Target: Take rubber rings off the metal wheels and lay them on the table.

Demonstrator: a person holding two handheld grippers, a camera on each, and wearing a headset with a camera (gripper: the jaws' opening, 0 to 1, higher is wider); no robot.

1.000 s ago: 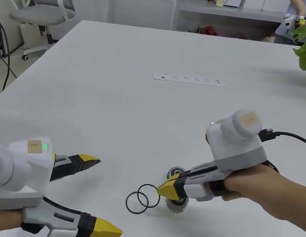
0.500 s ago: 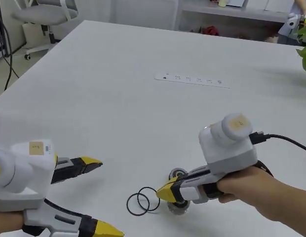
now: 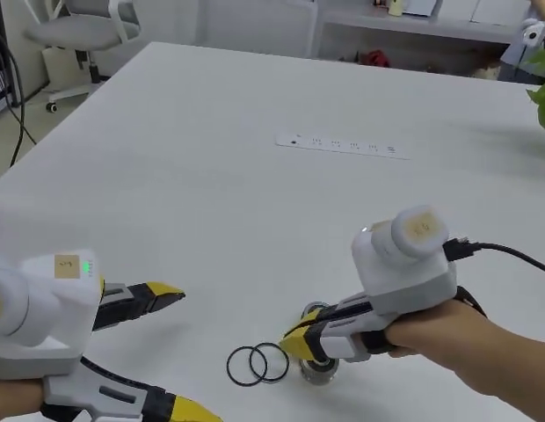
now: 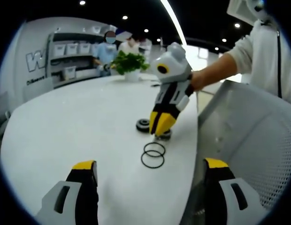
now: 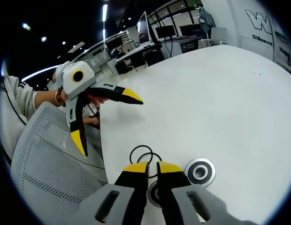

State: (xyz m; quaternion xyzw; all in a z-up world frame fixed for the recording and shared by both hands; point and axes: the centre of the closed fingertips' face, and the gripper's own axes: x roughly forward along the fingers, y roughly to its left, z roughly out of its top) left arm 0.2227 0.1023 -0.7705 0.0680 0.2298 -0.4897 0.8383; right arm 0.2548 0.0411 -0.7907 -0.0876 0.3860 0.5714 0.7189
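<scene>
Since a second ago the right gripper (image 3: pixel 294 338) has leaned its body a little nearer the two round metal wheels, while the wheels and the loose rings lie where they lay. Its yellow-tipped jaws stand pressed close together, with just a slit between them in the right gripper view (image 5: pixel 152 168), and they point down at the nearer metal wheel (image 3: pixel 319 374), which sits partly under the tips (image 5: pixel 155 192); whether they pinch a ring on it cannot be told. The second metal wheel (image 3: pixel 315 309) lies flat on the white table (image 3: pixel 211 132) just beyond the nearer wheel, and the right gripper view shows it bare and shiny with a dark hub (image 5: pixel 200 171). Two thin black rubber rings (image 3: pixel 257 363) lie flat on the table just to the left of the nearer wheel, overlapping one another; the left gripper view has them in front of that wheel (image 4: pixel 153 154). The left gripper (image 3: pixel 180 352) hovers farther to the left of the nearer wheel, well apart from it, jaws spread wide and holding nothing, aimed towards the rings (image 4: pixel 150 164). A long white power strip (image 3: pixel 341 144) lies far beyond the nearer wheel.
</scene>
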